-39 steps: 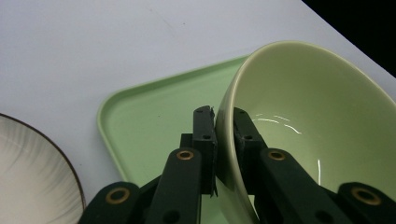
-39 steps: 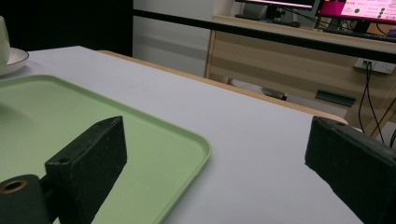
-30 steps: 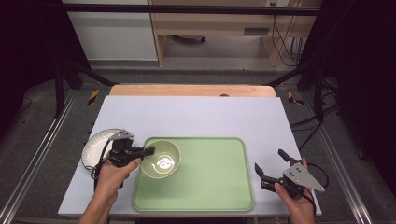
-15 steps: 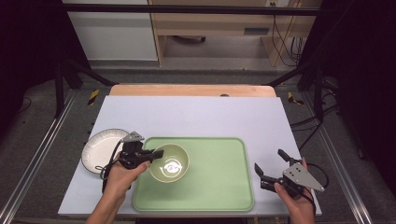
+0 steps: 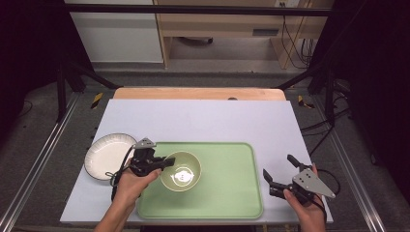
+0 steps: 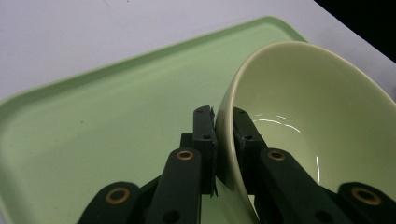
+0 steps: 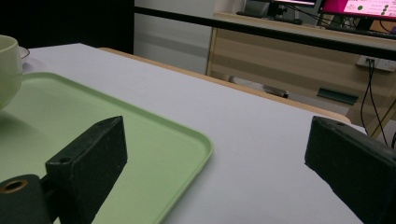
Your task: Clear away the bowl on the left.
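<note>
Left gripper view: bowl (image 6: 299,126) cut off at right and bottom edges; tray (image 6: 93,135) cut at left and bottom; right gripper view: bowl (image 7: 8,70) clipped by left edge; high view: both forearms cut off at bottom.

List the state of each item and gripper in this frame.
Bowl: upright, empty, over the tray's left part, rim pinched.
Left gripper: shut on the bowl's rim.
Right gripper: open, empty, beside the tray.
Tray: flat on the table.
Plate: empty, left of the tray.
</note>
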Motion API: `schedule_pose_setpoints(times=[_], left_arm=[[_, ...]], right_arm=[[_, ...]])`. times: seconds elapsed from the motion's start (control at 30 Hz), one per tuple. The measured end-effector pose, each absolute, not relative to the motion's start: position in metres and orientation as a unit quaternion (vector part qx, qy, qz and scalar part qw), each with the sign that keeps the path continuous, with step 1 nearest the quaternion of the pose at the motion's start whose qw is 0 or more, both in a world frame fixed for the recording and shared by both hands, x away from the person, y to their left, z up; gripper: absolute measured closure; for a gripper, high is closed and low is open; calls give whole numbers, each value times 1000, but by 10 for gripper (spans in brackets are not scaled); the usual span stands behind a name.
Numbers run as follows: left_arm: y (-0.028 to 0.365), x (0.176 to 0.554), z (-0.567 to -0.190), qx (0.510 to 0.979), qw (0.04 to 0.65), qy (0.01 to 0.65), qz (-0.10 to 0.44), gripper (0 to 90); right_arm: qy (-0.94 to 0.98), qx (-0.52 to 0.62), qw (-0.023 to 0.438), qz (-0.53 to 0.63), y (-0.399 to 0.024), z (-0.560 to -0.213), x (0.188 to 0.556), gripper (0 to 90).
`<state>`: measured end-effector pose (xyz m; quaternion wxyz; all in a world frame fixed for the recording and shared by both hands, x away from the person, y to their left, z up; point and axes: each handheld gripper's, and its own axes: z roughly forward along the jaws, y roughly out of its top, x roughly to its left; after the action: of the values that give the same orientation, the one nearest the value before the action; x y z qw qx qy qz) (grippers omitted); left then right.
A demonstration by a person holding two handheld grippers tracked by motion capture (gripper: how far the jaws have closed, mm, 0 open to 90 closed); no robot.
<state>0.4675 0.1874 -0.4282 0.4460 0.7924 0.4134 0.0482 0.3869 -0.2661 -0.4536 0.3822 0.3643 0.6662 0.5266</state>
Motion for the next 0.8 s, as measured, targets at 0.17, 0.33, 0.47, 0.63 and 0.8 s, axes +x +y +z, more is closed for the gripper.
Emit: schedule_pose_setpoints(times=[0.17, 0.33, 0.47, 0.63, 0.8], left_arm=[[183, 468, -431, 795, 443, 412, 47, 827], [179, 468, -433, 795, 442, 413, 44, 827], [177, 468, -435, 797, 439, 412, 43, 827], [176, 469, -437, 798, 438, 412, 41, 827], [174, 470, -438, 797, 439, 414, 39, 827]], right_arm=[[666, 365, 382, 527, -266, -454, 387, 58], [666, 365, 381, 527, -266, -454, 387, 58], [667, 364, 381, 527, -266, -454, 387, 58], [667, 364, 381, 527, -266, -454, 387, 58], [667, 364, 381, 527, -266, -454, 387, 58]])
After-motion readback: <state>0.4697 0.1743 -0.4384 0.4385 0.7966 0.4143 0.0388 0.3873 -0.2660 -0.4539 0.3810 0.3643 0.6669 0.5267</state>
